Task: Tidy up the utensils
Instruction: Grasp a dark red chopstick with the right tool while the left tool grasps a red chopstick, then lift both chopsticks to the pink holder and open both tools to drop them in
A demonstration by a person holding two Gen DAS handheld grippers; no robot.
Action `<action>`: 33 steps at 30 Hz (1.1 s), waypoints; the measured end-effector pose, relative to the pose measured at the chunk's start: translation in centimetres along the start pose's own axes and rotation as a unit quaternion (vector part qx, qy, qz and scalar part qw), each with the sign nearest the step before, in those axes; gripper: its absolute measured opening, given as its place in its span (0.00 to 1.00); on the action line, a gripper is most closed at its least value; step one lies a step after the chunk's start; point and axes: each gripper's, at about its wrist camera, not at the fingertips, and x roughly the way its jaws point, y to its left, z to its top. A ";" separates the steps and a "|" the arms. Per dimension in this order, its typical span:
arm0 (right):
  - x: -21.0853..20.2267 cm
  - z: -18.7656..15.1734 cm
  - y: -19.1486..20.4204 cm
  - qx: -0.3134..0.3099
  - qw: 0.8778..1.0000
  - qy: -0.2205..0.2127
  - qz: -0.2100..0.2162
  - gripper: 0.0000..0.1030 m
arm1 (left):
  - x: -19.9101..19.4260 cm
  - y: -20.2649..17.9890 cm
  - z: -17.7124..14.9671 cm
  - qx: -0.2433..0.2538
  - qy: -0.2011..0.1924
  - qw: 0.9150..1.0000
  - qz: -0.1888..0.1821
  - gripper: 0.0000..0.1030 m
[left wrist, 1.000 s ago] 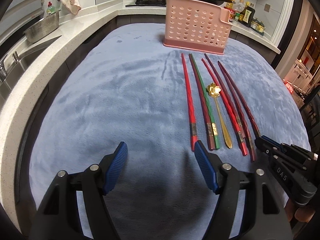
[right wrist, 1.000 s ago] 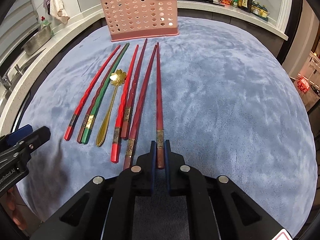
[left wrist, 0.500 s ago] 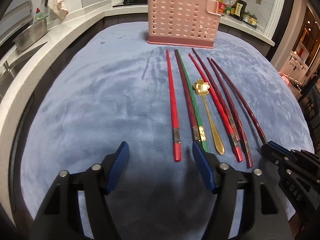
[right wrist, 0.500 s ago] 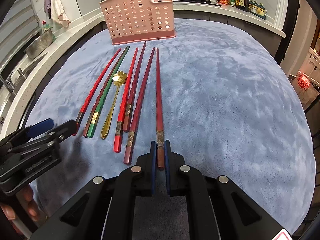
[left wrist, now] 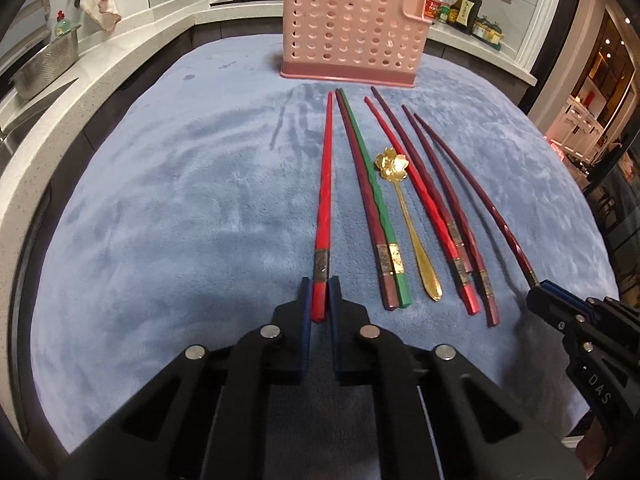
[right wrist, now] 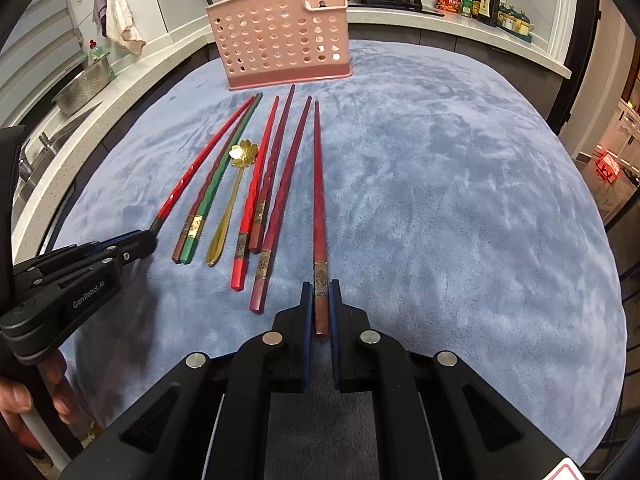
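Through my left wrist camera, my left tongs (left wrist: 319,285) have just been closing and now pinch the thick end of the bright red chopstick (left wrist: 325,184), which runs straight ahead of them over the blue cloth (left wrist: 180,208). Just right of them lie a dark red and green pair (left wrist: 370,200), the gold spoon (left wrist: 404,208) and more chopsticks; the pink holder (left wrist: 352,32) stands far ahead. My right tongs (left wrist: 538,289) sit off to the right.

Through my right wrist camera, my right tongs (right wrist: 319,285) are clamped tight on the butt of a dark red chopstick (right wrist: 318,184) pointing forward. The other utensils lie to their left, and the pink holder (right wrist: 280,36) stands ahead, slightly left. My left tongs (right wrist: 150,236) grip the leftmost chopstick (right wrist: 200,160).
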 end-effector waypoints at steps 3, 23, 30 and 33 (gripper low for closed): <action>-1.3 0.2 0.0 0.002 1.000 -0.012 0.002 0.07 | -1.3 0.1 0.0 -0.002 -0.011 1.000 -0.002 0.07; -11.4 7.1 -2.0 0.029 0.990 -0.137 0.004 0.07 | -14.5 2.0 8.0 -0.028 -0.167 0.986 0.001 0.07; -13.1 9.9 -2.5 0.037 0.985 -0.170 0.010 0.07 | -15.9 2.2 11.2 -0.032 -0.194 0.980 0.009 0.07; -13.4 10.9 -2.5 0.038 0.983 -0.180 0.008 0.07 | -16.1 2.1 12.4 -0.028 -0.202 0.979 0.013 0.07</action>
